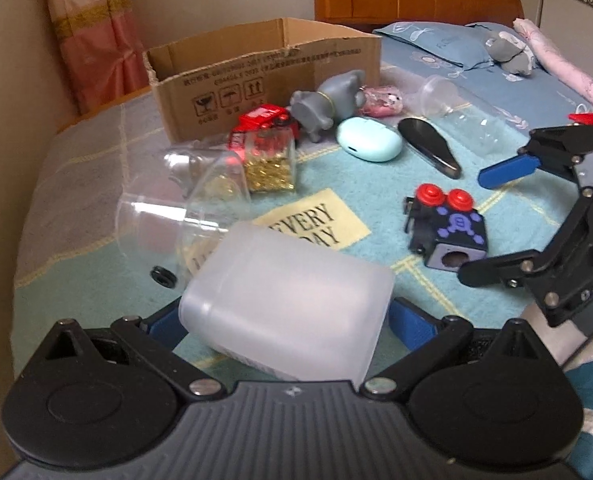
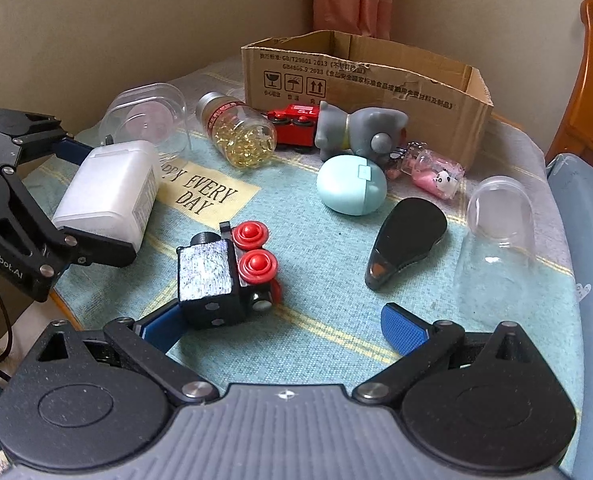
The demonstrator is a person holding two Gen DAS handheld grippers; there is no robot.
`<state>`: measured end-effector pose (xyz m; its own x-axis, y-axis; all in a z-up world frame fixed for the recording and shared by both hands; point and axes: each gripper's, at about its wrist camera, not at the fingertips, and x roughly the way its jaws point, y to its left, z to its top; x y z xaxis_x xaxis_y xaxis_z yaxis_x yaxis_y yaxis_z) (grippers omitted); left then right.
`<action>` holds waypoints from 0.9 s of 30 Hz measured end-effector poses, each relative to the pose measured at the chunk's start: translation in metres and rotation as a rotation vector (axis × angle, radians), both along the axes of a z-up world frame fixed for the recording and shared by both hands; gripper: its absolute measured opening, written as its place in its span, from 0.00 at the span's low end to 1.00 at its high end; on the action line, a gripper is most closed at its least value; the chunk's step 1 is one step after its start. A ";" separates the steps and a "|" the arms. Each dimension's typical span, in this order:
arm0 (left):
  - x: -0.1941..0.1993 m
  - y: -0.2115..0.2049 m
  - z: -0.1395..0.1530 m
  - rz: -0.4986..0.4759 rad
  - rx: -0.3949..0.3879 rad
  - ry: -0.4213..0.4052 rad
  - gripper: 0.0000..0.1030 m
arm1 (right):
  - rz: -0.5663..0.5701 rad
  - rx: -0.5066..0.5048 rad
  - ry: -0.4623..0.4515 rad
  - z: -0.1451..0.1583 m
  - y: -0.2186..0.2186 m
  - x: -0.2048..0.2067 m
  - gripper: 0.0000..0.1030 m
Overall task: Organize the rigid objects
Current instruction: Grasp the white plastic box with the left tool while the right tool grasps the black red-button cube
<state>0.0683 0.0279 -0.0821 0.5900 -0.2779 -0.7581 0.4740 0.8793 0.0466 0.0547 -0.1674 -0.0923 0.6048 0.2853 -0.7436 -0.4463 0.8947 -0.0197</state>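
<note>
2 clear cups (image 2: 148,114) flank cardboard box (image 2: 376,92).

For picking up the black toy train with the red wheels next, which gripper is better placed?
Right. The right gripper is open, with the black toy train lying between its fingers, close to the left one. The left gripper is busy: it is shut on the white plastic container, so it has no free grasp.

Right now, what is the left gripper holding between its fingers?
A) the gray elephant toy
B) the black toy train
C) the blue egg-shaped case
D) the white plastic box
D: the left gripper has its fingers pressed on both sides of the white plastic box, while the elephant, the egg-shaped case and the train all lie untouched on the cloth.
</note>
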 end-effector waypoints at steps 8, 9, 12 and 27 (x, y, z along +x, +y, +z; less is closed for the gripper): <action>-0.015 -0.001 0.007 -0.083 -0.033 -0.034 0.98 | 0.016 0.018 -0.034 -0.002 -0.009 -0.006 1.00; -0.014 -0.002 0.006 -0.082 -0.026 -0.042 0.97 | 0.020 0.022 -0.043 -0.003 -0.009 -0.007 1.00; -0.008 -0.007 0.002 -0.090 -0.038 -0.036 0.95 | 0.027 0.034 -0.069 -0.005 -0.010 -0.011 1.00; -0.002 0.001 -0.003 -0.011 -0.078 -0.006 0.81 | 0.150 0.023 -0.071 -0.004 0.013 -0.005 0.98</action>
<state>0.0663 0.0288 -0.0852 0.5909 -0.3423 -0.7305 0.4834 0.8752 -0.0191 0.0498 -0.1548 -0.0958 0.6045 0.3927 -0.6931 -0.5734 0.8185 -0.0363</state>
